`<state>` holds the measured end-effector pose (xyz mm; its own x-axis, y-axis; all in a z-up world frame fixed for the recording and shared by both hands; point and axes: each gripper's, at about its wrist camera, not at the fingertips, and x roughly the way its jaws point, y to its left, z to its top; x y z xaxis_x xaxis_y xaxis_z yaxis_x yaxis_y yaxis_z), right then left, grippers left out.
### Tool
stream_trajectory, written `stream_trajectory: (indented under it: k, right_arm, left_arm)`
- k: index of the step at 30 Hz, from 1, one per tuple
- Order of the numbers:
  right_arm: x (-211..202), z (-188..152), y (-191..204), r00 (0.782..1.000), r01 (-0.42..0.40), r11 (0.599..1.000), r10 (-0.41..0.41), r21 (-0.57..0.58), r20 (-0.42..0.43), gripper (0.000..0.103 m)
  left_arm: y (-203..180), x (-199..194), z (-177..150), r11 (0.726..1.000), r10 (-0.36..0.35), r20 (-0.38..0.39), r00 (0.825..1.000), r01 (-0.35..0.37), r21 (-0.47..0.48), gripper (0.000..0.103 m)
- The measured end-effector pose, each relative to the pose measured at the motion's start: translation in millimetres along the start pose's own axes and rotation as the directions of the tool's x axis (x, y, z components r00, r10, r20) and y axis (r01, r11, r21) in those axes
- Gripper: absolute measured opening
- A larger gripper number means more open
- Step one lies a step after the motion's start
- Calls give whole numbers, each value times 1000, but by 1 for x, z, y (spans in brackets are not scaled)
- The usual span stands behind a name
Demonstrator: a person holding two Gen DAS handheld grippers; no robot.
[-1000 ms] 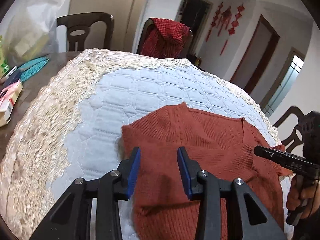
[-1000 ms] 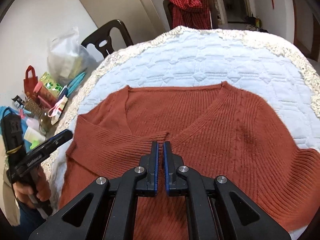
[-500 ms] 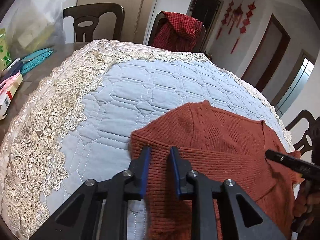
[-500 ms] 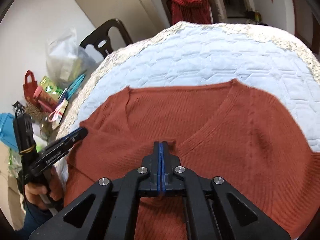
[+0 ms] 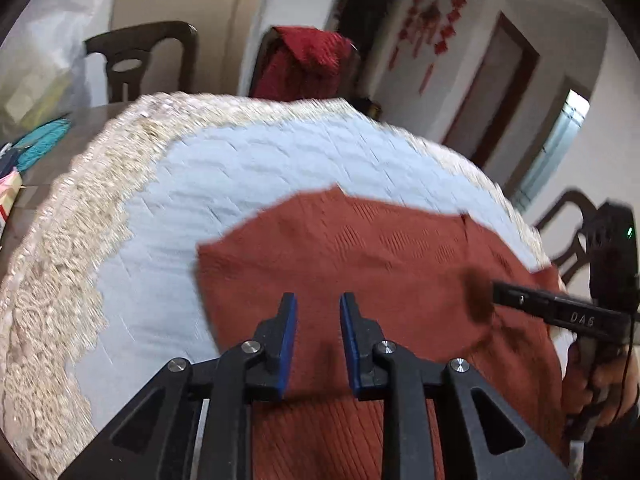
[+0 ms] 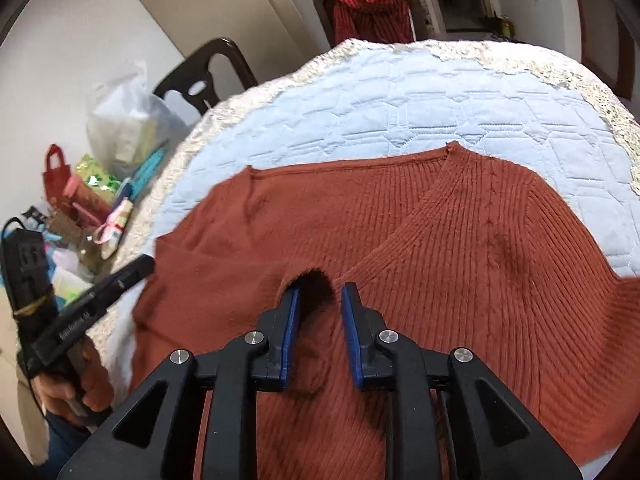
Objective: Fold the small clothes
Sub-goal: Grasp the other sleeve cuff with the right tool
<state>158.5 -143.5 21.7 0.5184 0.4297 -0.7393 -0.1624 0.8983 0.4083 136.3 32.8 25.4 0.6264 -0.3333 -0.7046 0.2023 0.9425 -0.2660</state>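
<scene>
A rust-red knitted sweater [image 5: 360,248] [image 6: 480,240] lies spread on the light blue quilted cover [image 5: 240,168] [image 6: 400,100], V-neck toward me in the right wrist view. My left gripper [image 5: 318,312] [image 6: 146,264] hovers over the sweater's left part, pads a narrow gap apart with only flat cloth showing between them. My right gripper [image 6: 318,300] [image 5: 496,294] is at the point of the V-neck with its jaws opening. A raised pinch of knit [image 6: 312,284] stands between its pads, touching the left one and apart from the right one.
The cover has a cream lace border [image 5: 60,280]. Behind the table stand a dark chair [image 5: 140,56] and another chair draped with a red checked garment [image 5: 308,64] [image 6: 368,4]. A plastic bag [image 6: 124,128] and small packets [image 6: 92,196] crowd the table's left side.
The left gripper narrowed its jaws and shifted from the sweater's left edge to over the cloth. The right gripper shut fully on the neckline, then opened, leaving a raised pinch.
</scene>
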Motion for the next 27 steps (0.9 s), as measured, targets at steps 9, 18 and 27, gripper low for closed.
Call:
stream_trajectory:
  k: [9,18,27]
  right_arm:
    - [-7,-24,12,990,135,981,-139,-139,-21,20]
    - [-15,-36,3,996,84,994,-86,-75,-16,21]
    - [-82,-76,-33,993,94,995,-97,46,69,42]
  left_arm:
    - [-19,-3,-17,999,-26,-56,998,29,41,42]
    - [-21,-16,-27,1000,-8,-37,999,9,27,52]
    - [-33,-56,-67,1000,25,-31,999,-25,11,53]
